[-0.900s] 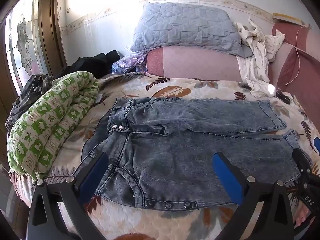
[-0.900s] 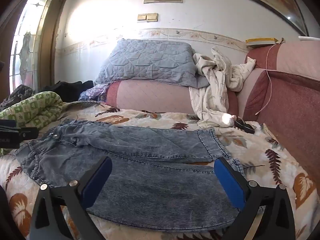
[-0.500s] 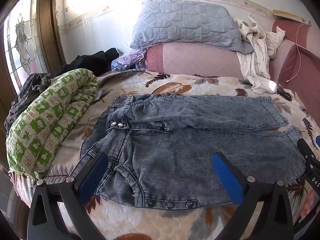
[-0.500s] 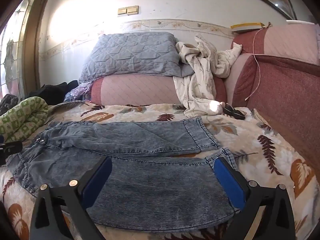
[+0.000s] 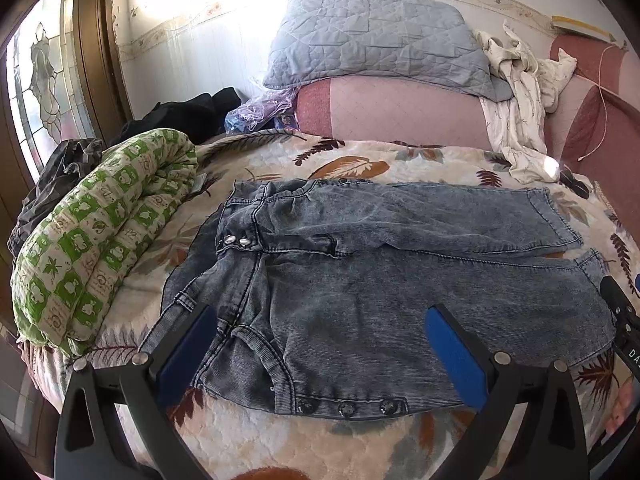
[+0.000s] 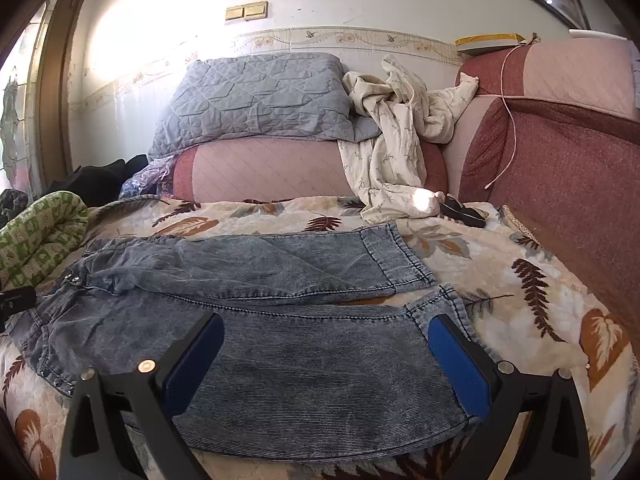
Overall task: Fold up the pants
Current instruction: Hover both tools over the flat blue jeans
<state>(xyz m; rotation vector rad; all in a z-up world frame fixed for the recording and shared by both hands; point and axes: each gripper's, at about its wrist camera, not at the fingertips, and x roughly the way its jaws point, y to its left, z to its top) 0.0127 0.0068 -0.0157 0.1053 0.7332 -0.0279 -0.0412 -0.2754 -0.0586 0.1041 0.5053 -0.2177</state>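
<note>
The left gripper [image 5: 320, 354] is spread wide at the frame's bottom, over the jeans [image 5: 360, 280]; nothing is held. The right gripper [image 6: 326, 360] is likewise spread, empty.

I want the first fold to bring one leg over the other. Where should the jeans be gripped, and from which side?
Grip the jeans along the near leg's outer edge: the left hand-held gripper by the snap-button waistband, the right hand-held gripper near the cuff. Come from the near bedside, probably low, since that edge lies flat, free and closest.
</note>
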